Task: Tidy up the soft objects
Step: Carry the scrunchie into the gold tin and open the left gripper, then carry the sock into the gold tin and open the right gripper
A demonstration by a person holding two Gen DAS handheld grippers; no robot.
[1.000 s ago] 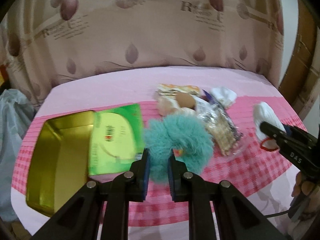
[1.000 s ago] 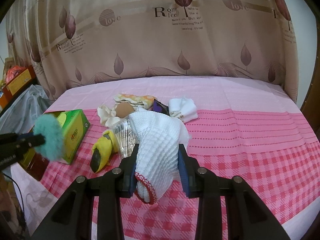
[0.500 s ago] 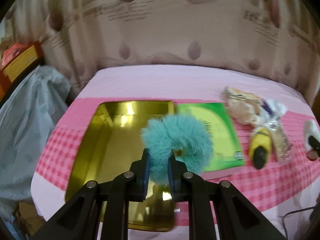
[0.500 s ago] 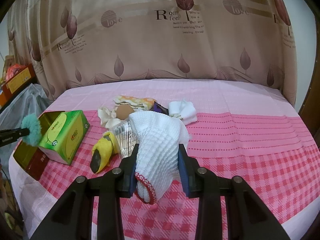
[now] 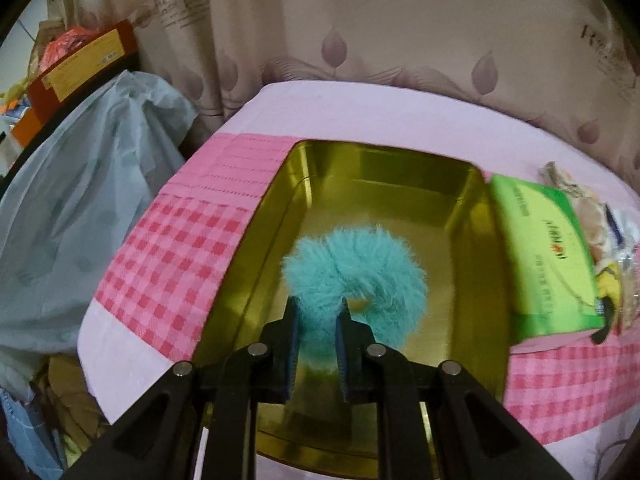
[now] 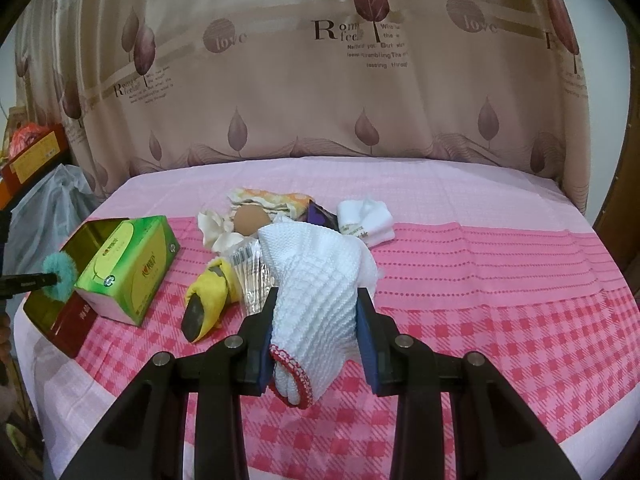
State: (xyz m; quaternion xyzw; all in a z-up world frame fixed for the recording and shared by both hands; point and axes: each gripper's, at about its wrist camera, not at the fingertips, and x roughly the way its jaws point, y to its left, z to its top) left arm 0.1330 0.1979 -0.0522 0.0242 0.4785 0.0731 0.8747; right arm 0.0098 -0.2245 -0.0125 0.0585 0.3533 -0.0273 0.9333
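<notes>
In our left wrist view, our left gripper (image 5: 318, 318) is clamped on a fluffy teal scrunchie (image 5: 354, 270), held over the inside of the open gold tin (image 5: 376, 184). A green tissue box (image 5: 544, 264) lies just beside the tin's right wall, on the pink checked cloth (image 5: 160, 256).

In our right wrist view, our right gripper (image 6: 316, 324) is clamped on a white knitted cloth (image 6: 316, 284) with a red edge, well to the right of the tin (image 6: 76, 240). Between tin and cloth lie the tissue box (image 6: 128, 264), a yellow soft toy (image 6: 208, 296) and folded white socks (image 6: 366, 218). The left gripper shows small at the tin, gripping the scrunchie (image 6: 60, 270).
</notes>
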